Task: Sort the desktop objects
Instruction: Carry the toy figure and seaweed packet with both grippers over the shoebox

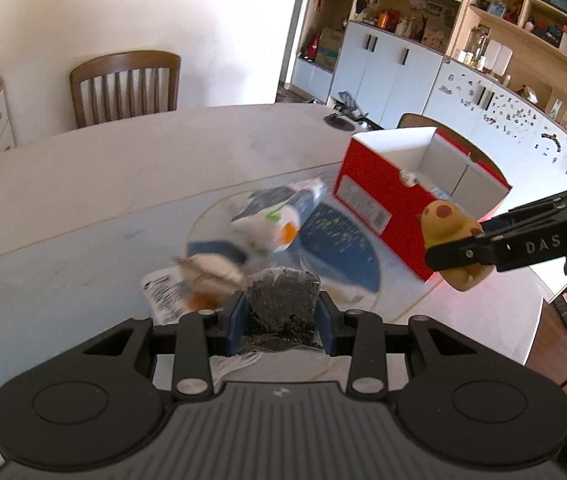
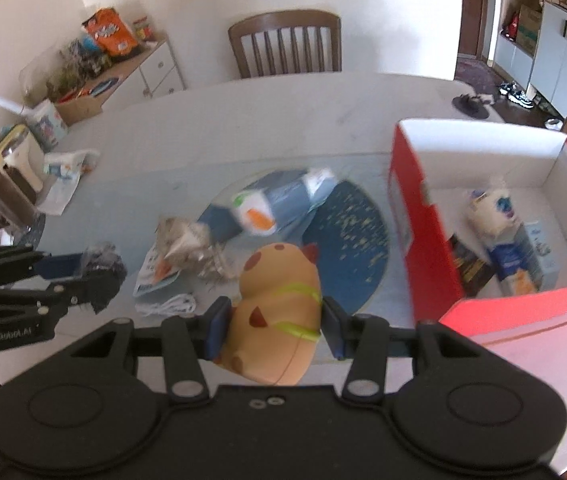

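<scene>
A pale table (image 2: pixel 243 120) fills the room's middle, a wooden chair (image 2: pixel 285 42) behind it and cluttered cupboards along the walls. Farthest left, the left claw (image 1: pixel 281 316) is clenched on a dark crumpled packet (image 1: pixel 281 300), held off the surface; it looks light and crackly (film wrap, I'd guess), so a grip across its middle as now should do, though it may slip if squeezed loosely. Just beyond it lie loose wrappers and a printed leaflet (image 2: pixel 155 272), then a small white carton with an orange mark (image 2: pixel 255 212) on a round blue mat (image 2: pixel 347 248), all blurred. Next along, the right claw (image 2: pixel 273 326) grasps a tan plush toy (image 2: pixel 279 312) with a yellow-green band, pinched across its belly; it seems soft and squashy, unlikely to break, and the body is the sensible place to hold it. At the far right stands the red box (image 2: pixel 423 240), open-topped, with a white pouch and small cartons already inside. The toy hangs near the box's left wall, not yet over the opening.
</scene>
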Tool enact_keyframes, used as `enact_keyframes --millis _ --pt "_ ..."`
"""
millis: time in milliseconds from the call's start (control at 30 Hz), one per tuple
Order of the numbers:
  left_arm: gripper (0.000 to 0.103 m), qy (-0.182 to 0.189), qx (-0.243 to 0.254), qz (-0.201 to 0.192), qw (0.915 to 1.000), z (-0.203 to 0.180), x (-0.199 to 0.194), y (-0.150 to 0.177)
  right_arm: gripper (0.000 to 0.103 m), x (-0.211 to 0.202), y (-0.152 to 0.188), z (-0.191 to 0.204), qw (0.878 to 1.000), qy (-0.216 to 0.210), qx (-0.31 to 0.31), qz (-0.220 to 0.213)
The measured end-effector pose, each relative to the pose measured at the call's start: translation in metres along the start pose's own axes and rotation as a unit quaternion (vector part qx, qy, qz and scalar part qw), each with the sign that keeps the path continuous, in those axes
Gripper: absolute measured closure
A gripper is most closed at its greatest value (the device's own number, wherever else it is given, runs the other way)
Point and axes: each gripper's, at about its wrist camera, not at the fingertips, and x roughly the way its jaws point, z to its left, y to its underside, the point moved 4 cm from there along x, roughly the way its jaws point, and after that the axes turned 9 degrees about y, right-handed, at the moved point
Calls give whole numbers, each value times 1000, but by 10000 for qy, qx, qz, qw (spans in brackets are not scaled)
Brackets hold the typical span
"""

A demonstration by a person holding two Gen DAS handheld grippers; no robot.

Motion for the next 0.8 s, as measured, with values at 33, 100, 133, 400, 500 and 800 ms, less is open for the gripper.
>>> enact_keyframes --millis 33,100,133,400,500,800 --pt "67 11 18 -17 10000 -4 3 -4 56 -1 -3 -6 10000 -3 12 -43" --pt "67 9 54 -51 10000 -14 7 -10 56 -4 -9 -20 9998 34 71 -158" --pt "67 -9 85 -77 9999 -19 10 -14 56 -6 -11 -26 9998 31 91 -189" --pt "67 -52 168 -173 9997 -56 35 -40 56 -10 -30 -76 9993 51 44 -377" --pt "67 -49 197 -183 9996 -70 47 -50 56 -10 -36 -94 9991 54 40 -428" --pt "67 0 297 -156 9994 -106 79 -71 56 -8 -43 -142 9990 68 57 -437"
